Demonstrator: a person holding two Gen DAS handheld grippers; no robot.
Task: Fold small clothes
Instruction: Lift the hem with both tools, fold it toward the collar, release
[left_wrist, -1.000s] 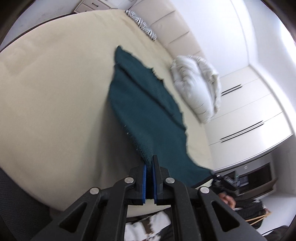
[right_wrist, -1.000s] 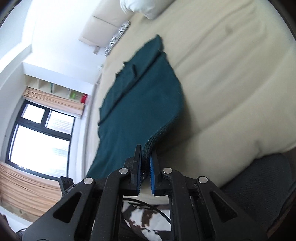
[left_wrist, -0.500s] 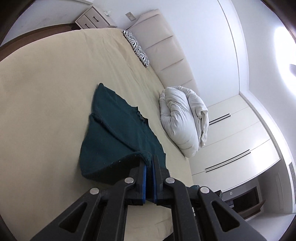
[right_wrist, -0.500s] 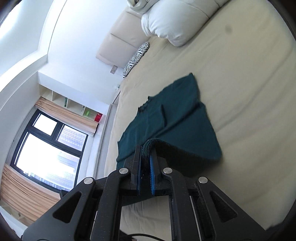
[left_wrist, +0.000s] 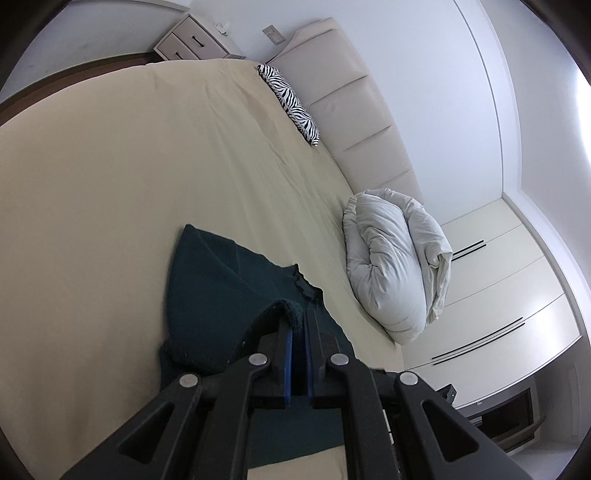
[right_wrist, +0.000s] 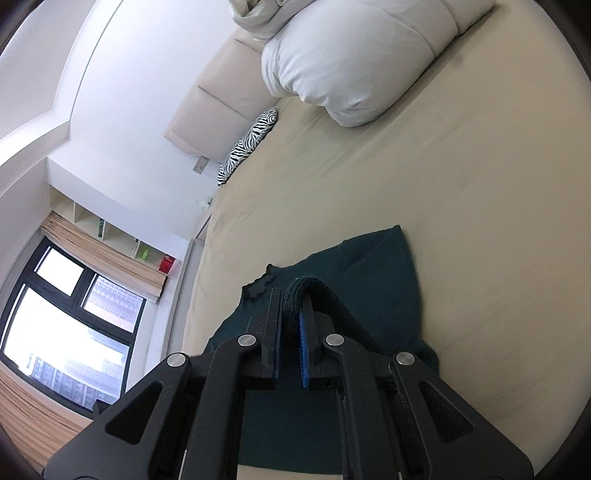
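Change: both grippers have carried the garment's near edge forward over its far half since the earlier frames; the headboard and duvet now sit nearer.
Garment: dark teal knit (left_wrist: 207, 295), lying on the bed (left_wrist: 110, 192), its near part lifted and doubled over the part that lies flat.
Left gripper: (left_wrist: 298, 325) jaws shut tight on a rolled edge of the garment, which bulges just above the blue pads.
Right gripper: (right_wrist: 291, 314) jaws shut on a thick fold of the garment (right_wrist: 369, 266), which curls over the tip of the right-hand finger.
Left view only: bedside drawers (left_wrist: 192, 44) at the top, wardrobe doors (left_wrist: 517, 302) with dark bar handles at the right, a dark niche low at the right.
Right view only: window (right_wrist: 62, 332) with tan curtains, open wall shelves (right_wrist: 107, 232) holding small green and red things.
Both views: white duvet (left_wrist: 395, 269) bundled near the padded headboard (left_wrist: 354, 103), zebra pillow (left_wrist: 291, 99) against it.
Writing: no brand or label can be read; a wall plate by the headboard is too small to tell.
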